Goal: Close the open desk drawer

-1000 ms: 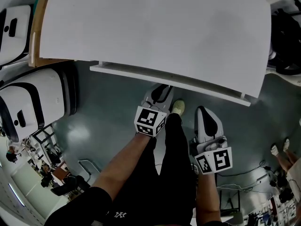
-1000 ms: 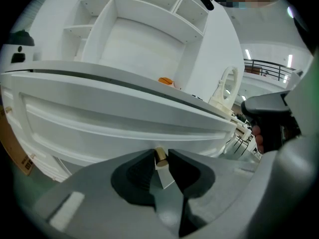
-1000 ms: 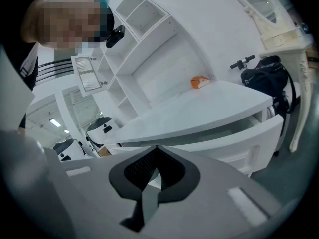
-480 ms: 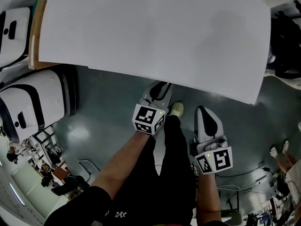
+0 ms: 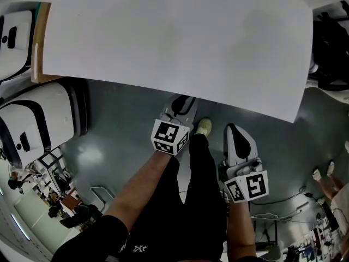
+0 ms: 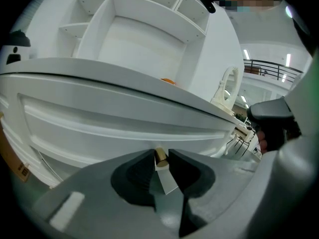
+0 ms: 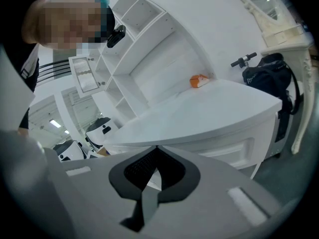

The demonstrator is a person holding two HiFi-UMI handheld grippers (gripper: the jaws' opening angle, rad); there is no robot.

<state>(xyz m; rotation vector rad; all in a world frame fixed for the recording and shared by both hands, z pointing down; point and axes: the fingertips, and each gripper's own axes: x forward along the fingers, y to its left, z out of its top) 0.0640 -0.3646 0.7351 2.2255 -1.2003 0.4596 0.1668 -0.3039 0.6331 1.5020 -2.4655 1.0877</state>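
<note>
From above, the white desk top (image 5: 180, 37) fills the upper head view, and no drawer shows past its front edge. The left gripper view faces the white drawer front (image 6: 124, 123), which sits under the desk top. A small brass knob (image 6: 160, 156) on it sits between the jaws of my left gripper (image 6: 160, 159), which are shut on it. In the head view my left gripper (image 5: 184, 101) reaches up to the desk's front edge. My right gripper (image 5: 238, 132) hangs back from the desk, apart from it. Its jaws (image 7: 156, 152) are shut on nothing.
Two white rounded machines (image 5: 38, 124) stand left of the desk, and a black bag (image 5: 330, 48) lies at its right. A white shelf unit (image 6: 139, 34) rises behind the desk top. An orange item (image 7: 199, 80) lies on the desk. The person's shoe (image 5: 205, 126) rests on the grey floor.
The drawer front that stuck out below the desk edge has slid in under the desk top. My left gripper moved forward with it. The right gripper stayed put.
</note>
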